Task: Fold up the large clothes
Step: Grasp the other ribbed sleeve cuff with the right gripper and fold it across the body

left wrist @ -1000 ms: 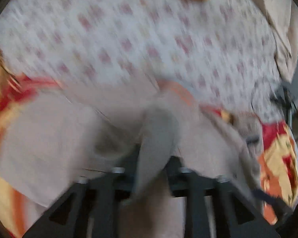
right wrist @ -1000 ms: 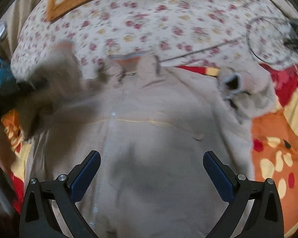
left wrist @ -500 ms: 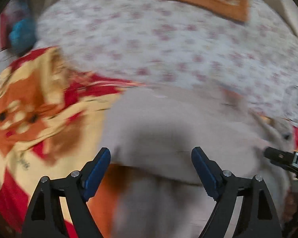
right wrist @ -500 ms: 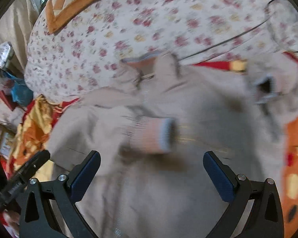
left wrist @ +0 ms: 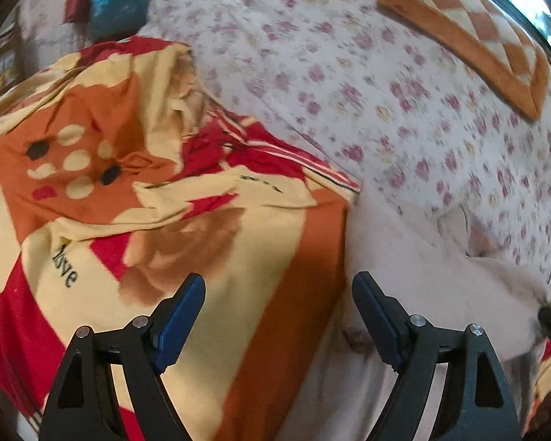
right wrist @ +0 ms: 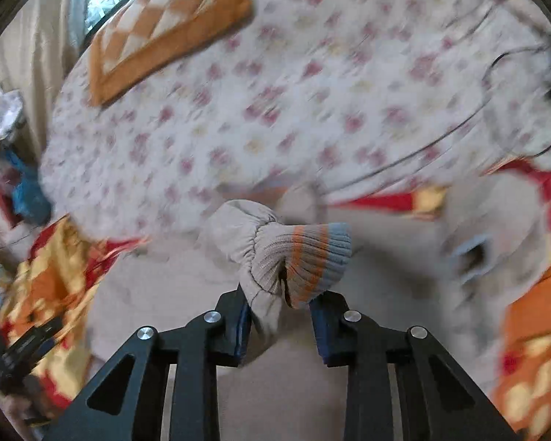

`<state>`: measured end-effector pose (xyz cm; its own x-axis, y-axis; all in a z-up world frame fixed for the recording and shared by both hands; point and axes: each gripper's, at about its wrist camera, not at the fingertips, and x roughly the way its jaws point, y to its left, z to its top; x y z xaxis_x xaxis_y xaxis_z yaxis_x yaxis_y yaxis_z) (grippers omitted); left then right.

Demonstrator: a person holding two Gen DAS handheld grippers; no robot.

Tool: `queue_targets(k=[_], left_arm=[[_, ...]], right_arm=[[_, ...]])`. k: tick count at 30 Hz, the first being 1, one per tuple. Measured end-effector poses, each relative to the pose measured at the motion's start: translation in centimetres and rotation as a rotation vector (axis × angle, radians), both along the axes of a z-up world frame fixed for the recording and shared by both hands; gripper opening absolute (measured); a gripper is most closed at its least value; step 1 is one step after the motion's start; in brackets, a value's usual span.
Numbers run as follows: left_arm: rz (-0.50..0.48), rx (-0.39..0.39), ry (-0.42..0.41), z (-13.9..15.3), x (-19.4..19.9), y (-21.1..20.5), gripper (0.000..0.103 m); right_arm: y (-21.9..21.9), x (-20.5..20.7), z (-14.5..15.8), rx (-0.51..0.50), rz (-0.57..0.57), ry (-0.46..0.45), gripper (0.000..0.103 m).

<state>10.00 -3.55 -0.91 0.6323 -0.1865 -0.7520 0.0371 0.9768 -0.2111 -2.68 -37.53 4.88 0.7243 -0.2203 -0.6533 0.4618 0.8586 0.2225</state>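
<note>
A large beige zip jacket (right wrist: 385, 286) lies spread on a red, orange and yellow blanket (left wrist: 202, 242). My right gripper (right wrist: 281, 312) is shut on the jacket's left sleeve cuff (right wrist: 305, 257), a ribbed cuff with orange and grey-blue stripes, held above the jacket's chest. The other cuff (right wrist: 474, 253) lies at the right. My left gripper (left wrist: 279, 308) is open and empty over the blanket, just left of the jacket's folded edge (left wrist: 422, 294).
A white floral sheet (left wrist: 367, 73) covers the bed beyond the blanket. An orange checked cushion (left wrist: 477, 47) lies at its far side. A black cable (right wrist: 440, 139) runs across the sheet. Blue and red items (left wrist: 117, 3) sit off the bed's far left.
My left gripper let go of the sleeve and moved left over the blanket. My right gripper closed on the sleeve cuff and lifted it.
</note>
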Motion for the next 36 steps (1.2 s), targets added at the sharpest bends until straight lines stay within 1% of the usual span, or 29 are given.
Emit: queue_targets(k=[2,4,5,6,7,8,9,11,12,14,17,18,19,21,22,23,24,26,28,30,32,34,35,36], left_arm=[[-0.032,0.017,-0.015,0.0,-0.2,-1.4,0.082],[-0.069,0.040,-0.042,0.3,-1.0,-1.9,0.082],[-0.088,0.068,-0.055,0.4,-1.3,-2.4,0.083],[-0.103,0.105,-0.060,0.1,-1.0,-3.4,0.083],[-0.113,0.139,-0.058,0.1,-1.7,-3.5,0.083],[-0.123,0.184,-0.050,-0.4,-1.4,-4.4,0.083],[-0.128,0.216,-0.042,-0.5,-1.7,-4.5,0.083],[-0.124,0.290,-0.012,-1.5,-1.2,-5.5,0.082],[-0.121,0.312,0.004,-2.0,-1.0,-5.9,0.082],[-0.123,0.318,0.023,-2.7,-0.2,-6.6,0.082],[-0.124,0.328,0.030,-3.2,0.3,-7.3,0.083],[-0.124,0.325,0.032,-3.2,0.3,-7.3,0.083],[-0.122,0.319,0.034,-3.3,0.4,-7.3,0.083],[-0.118,0.313,0.041,-3.5,0.7,-7.2,0.083],[-0.118,0.312,0.043,-3.6,0.7,-7.2,0.083],[-0.119,0.311,0.044,-3.6,0.8,-7.2,0.083],[-0.119,0.312,0.042,-3.6,0.8,-7.2,0.083],[-0.119,0.313,0.041,-3.6,0.8,-7.2,0.083],[-0.117,0.312,0.039,-3.5,0.7,-7.2,0.083],[-0.116,0.313,0.036,-3.4,0.6,-7.2,0.083],[-0.115,0.316,0.031,-3.1,0.3,-7.2,0.083],[-0.118,0.313,0.021,-2.6,-0.1,-7.2,0.083],[-0.119,0.313,0.012,-2.4,-0.3,-7.1,0.083],[-0.119,0.315,0.005,-2.1,-0.5,-7.1,0.083]], right_arm=[[-1.2,0.9,-1.9,0.005,-0.035,0.069,0.028],[-2.0,1.7,-3.6,0.008,-0.041,0.142,0.029],[-2.4,2.0,-4.5,0.025,-0.046,0.184,0.036],[-2.8,1.8,-5.0,0.045,-0.051,0.202,0.045],[-3.2,1.5,-5.1,0.074,-0.061,0.203,0.049],[-3.9,0.7,-4.8,0.112,-0.079,0.174,0.054],[-4.0,-0.4,-4.4,0.122,-0.093,0.153,0.059],[-4.0,-2.2,-3.4,0.088,-0.123,0.135,0.064],[-3.7,-3.0,-2.7,0.047,-0.139,0.132,0.064],[-2.5,-4.0,-1.1,-0.032,-0.147,0.097,0.064],[-1.7,-3.5,0.4,-0.064,-0.119,0.055,0.062],[-1.4,-2.8,0.3,-0.058,-0.093,0.050,0.061],[-1.2,-2.0,0.2,-0.053,-0.052,0.060,0.059],[-0.4,0.5,-1.1,-0.075,0.022,0.133,0.051],[-0.2,1.5,-1.9,-0.091,0.038,0.172,0.049],[-0.3,2.7,-3.4,-0.110,0.034,0.226,0.046],[-0.6,3.5,-4.5,-0.114,0.024,0.259,0.046],[-1.4,4.4,-6.5,-0.121,0.002,0.303,0.046],[-1.5,4.1,-6.5,-0.130,0.000,0.289,0.047],[-1.3,3.2,-5.6,-0.109,0.010,0.270,0.047],[-0.6,1.6,-4.2,-0.109,0.028,0.241,0.048],[0.2,0.4,-3.4,-0.119,0.045,0.221,0.050],[0.6,-0.3,-3.1,-0.120,0.051,0.210,0.054],[0.9,-0.8,-3.0,-0.115,0.058,0.205,0.056]])
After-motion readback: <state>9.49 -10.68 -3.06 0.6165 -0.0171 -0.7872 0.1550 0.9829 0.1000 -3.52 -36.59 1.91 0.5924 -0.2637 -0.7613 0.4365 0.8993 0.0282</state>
